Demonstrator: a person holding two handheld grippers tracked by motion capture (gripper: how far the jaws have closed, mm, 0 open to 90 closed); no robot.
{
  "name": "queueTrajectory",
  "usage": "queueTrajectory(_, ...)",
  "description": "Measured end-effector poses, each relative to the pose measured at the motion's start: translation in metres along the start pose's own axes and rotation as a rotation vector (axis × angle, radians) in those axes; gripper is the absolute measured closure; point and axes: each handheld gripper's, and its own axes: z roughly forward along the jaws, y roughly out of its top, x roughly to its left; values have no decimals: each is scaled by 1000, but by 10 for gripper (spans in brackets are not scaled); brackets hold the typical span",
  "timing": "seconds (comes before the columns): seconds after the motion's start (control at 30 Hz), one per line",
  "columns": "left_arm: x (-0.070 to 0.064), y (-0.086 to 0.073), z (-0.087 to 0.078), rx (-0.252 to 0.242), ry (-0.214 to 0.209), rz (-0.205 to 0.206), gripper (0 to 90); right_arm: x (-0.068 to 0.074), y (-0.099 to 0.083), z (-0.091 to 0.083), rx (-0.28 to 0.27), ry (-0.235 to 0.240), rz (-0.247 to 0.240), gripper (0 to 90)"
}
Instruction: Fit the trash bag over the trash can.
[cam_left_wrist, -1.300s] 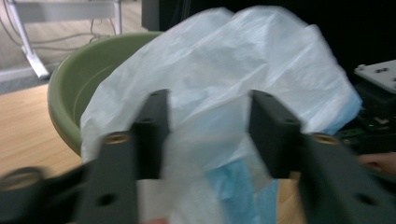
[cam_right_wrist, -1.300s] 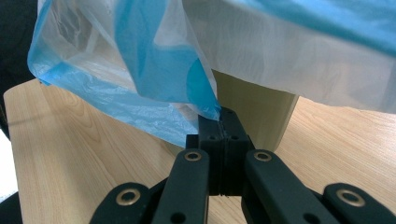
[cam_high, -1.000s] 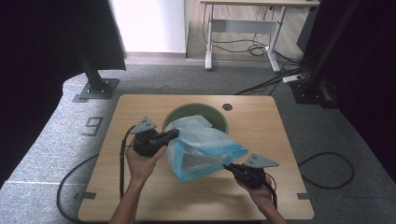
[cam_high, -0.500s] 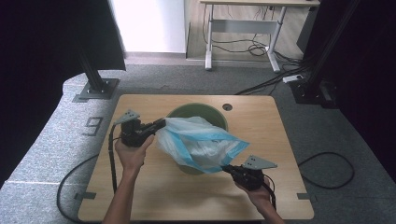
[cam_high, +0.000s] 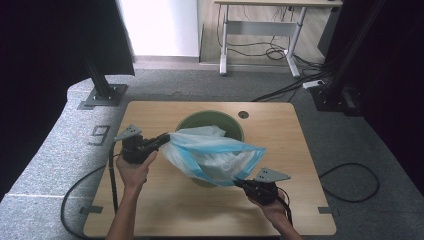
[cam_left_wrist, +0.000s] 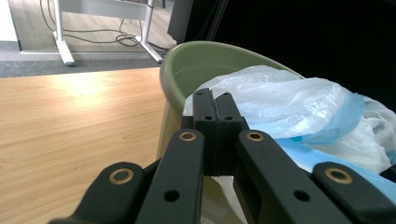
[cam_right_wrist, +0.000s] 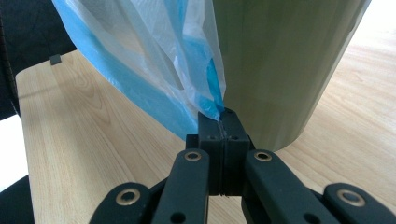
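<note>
Jaws on my left gripper (cam_high: 162, 139) and right gripper (cam_high: 239, 183) are both clamped on the rim of the plastic bag (cam_high: 212, 155), one on each side. I have the bag stretched open above the green bin (cam_high: 188, 122) on the table (cam_high: 150, 112), part of it hanging inside. Left to do, I judge: pulling the rim down around the bin's edge

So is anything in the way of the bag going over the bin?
Nothing visible. Both grippers, left and right, already pinch the bag, jaws shut on its edge. The bag is stretched open right above the green bin, partly inside it. The table around the bin shows nothing else.
</note>
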Motion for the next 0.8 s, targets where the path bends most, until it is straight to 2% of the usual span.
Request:
queueTrajectory(0.13, 1, -2, -2, -1, -3, 1, 898, -2, -3, 3, 5, 13, 18, 881)
queueTrajectory(0.17, 1, -1, -2, -2, -6, 1, 898, -3, -3, 2, 6, 13, 19, 856)
queueTrajectory(0.23, 1, -1, -2, -5, -10, 0, 898, -5, -2, -3, 13, -7, 11, 706)
queueTrajectory(0.27, 0, 0, -2, -6, -11, 2, 898, -6, -1, -5, 16, -20, 9, 663)
queueTrajectory(0.33, 0, 1, -3, -10, -10, 5, 898, -11, 1, -18, 0, -59, 14, 588)
queueTrajectory(0.43, -2, 2, -5, -17, -14, 11, 898, -22, 4, -41, -29, -109, 28, 537)
queueTrajectory(0.6, -4, 2, -7, -26, -20, 24, 898, -39, 15, -80, -86, -186, 35, 515)
queueTrajectory(0.67, -5, 2, -7, -28, -25, 24, 898, -43, 22, -92, -104, -210, 23, 510)
queueTrajectory(0.73, -7, 3, -7, -28, -25, 27, 898, -45, 31, -100, -124, -220, 14, 506)
queueTrajectory(0.8, -8, 4, -7, -28, -26, 29, 898, -47, 39, -103, -149, -209, 6, 500)
